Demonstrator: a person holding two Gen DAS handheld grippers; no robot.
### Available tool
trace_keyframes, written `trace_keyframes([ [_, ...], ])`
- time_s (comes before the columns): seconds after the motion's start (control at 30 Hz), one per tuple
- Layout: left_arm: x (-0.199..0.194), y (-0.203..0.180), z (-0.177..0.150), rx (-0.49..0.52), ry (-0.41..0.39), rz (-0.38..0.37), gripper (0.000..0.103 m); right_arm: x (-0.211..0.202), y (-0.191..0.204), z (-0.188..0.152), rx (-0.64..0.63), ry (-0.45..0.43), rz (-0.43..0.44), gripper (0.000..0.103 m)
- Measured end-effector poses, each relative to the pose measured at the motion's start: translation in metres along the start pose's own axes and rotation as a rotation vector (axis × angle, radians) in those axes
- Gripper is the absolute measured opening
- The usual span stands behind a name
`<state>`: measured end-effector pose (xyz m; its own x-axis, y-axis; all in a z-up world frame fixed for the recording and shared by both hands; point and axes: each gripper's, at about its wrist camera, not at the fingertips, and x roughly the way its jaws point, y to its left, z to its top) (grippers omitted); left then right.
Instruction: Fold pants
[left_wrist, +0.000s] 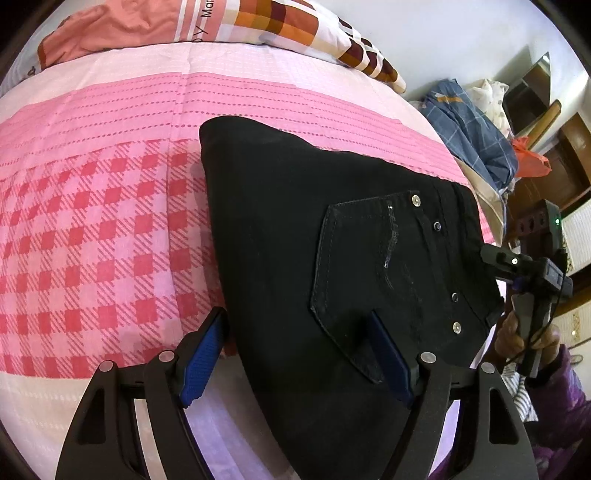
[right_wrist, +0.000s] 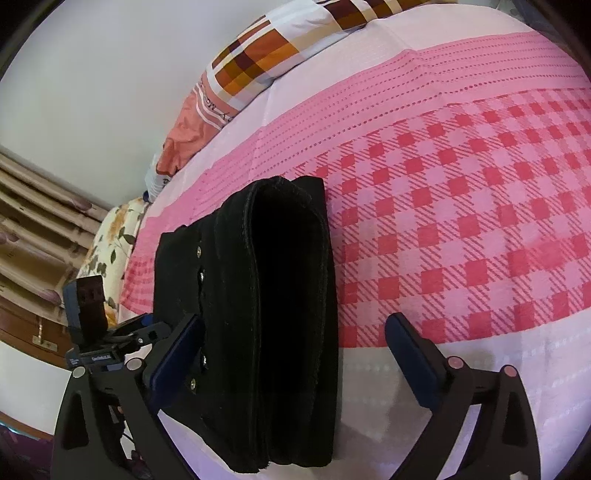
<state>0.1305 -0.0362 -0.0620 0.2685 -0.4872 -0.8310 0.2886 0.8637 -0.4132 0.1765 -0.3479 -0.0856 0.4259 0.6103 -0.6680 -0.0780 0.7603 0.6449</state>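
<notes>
**Folded black pants on the bed, both claws open**

The black denim pants (left_wrist: 332, 258) lie folded in a thick stack on the pink-and-white checked bed sheet (left_wrist: 92, 240), a back pocket with metal rivets (left_wrist: 369, 277) facing up. The left claw (left_wrist: 299, 362) is spread wide, gripping nothing, its blue-padded fingers (left_wrist: 201, 365) straddling the near edge of the stack. The right claw (right_wrist: 295, 365) is likewise wide open and holds nothing, its jaws either side of the folded bundle (right_wrist: 277, 314). A patchwork orange-and-brown quilt (left_wrist: 258, 22) sits at the bed's far end.
</notes>
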Motion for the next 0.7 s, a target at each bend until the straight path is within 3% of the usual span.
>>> trace_keyframes([
  [0.23,0.009,-0.007,0.008,0.029,0.016,0.019,0.084,-0.004,-0.003,-0.007,-0.042,-0.015,0.039,0.103],
  [0.4,0.014,-0.016,0.009,0.045,0.016,0.041,0.088,-0.010,-0.021,-0.009,0.001,-0.023,0.157,0.102],
  [0.57,0.020,-0.025,0.007,0.066,0.004,0.051,0.090,-0.008,-0.015,-0.007,-0.004,-0.012,0.120,0.102],
  [0.7,0.024,-0.029,0.006,0.097,0.006,0.041,0.096,-0.001,-0.009,0.003,-0.016,0.056,0.111,0.103],
])
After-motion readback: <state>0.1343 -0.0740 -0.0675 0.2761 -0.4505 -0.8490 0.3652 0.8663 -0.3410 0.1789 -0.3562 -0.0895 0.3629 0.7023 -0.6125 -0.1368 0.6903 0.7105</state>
